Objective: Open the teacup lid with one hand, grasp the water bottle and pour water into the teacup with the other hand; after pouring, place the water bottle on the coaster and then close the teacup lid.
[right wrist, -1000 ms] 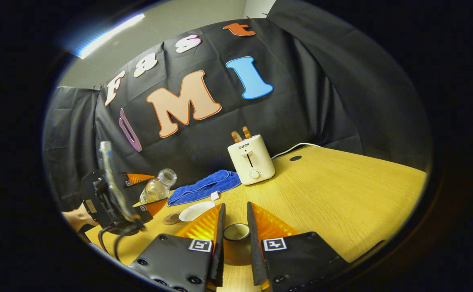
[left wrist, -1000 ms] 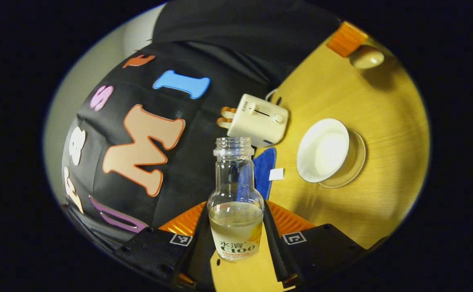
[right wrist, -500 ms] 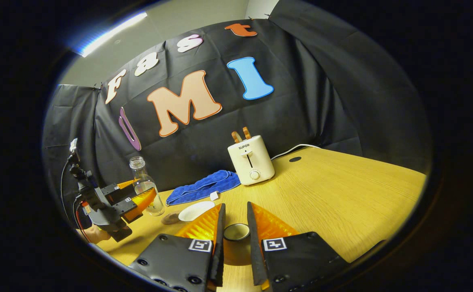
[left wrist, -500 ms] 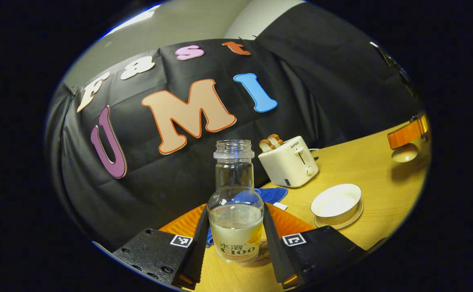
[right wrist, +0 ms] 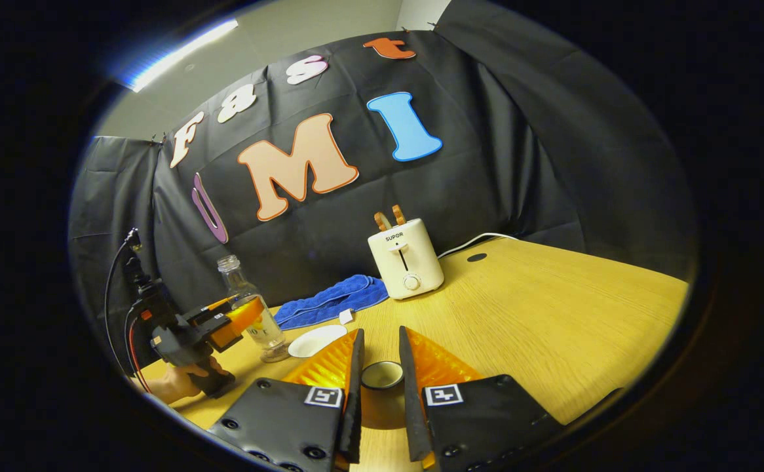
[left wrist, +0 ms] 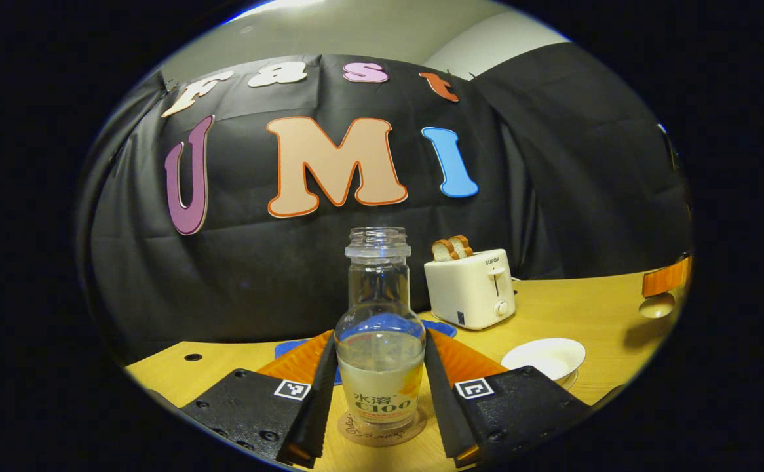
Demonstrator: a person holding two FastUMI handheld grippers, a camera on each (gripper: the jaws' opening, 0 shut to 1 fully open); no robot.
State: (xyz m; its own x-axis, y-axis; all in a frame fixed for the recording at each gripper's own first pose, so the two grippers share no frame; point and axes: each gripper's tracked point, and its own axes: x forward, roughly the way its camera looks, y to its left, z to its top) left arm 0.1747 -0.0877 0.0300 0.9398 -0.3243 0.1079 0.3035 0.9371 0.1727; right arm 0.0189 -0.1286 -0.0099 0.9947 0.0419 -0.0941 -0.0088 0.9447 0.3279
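The clear water bottle [left wrist: 379, 295], uncapped and partly full, stands upright with its base on the round brown coaster [left wrist: 382, 431]. My left gripper [left wrist: 380, 357] is shut on the bottle's lower body. To the right, the open white teacup [left wrist: 544, 356] rests on its saucer. In the right gripper view, my right gripper [right wrist: 381, 354] is shut on the knob of the cream teacup lid [right wrist: 382, 375] and holds it above the table. That lid [left wrist: 657, 305] hangs at the far right of the left gripper view. The bottle [right wrist: 251, 308], the left gripper [right wrist: 225, 322] and the teacup [right wrist: 316, 341] lie to the left.
A cream toaster [left wrist: 470, 288] with two bread slices stands behind the teacup, its cord running to the back wall. A blue towel [right wrist: 329, 300] lies behind the bottle and cup. A hand [right wrist: 175, 383] holds the left gripper's handle. Bare wooden table [right wrist: 552, 314] spreads to the right.
The left gripper swung the bottle from tilted over the teacup back to upright, moved it left and lowered it onto the coaster. The right gripper with the lid stayed still.
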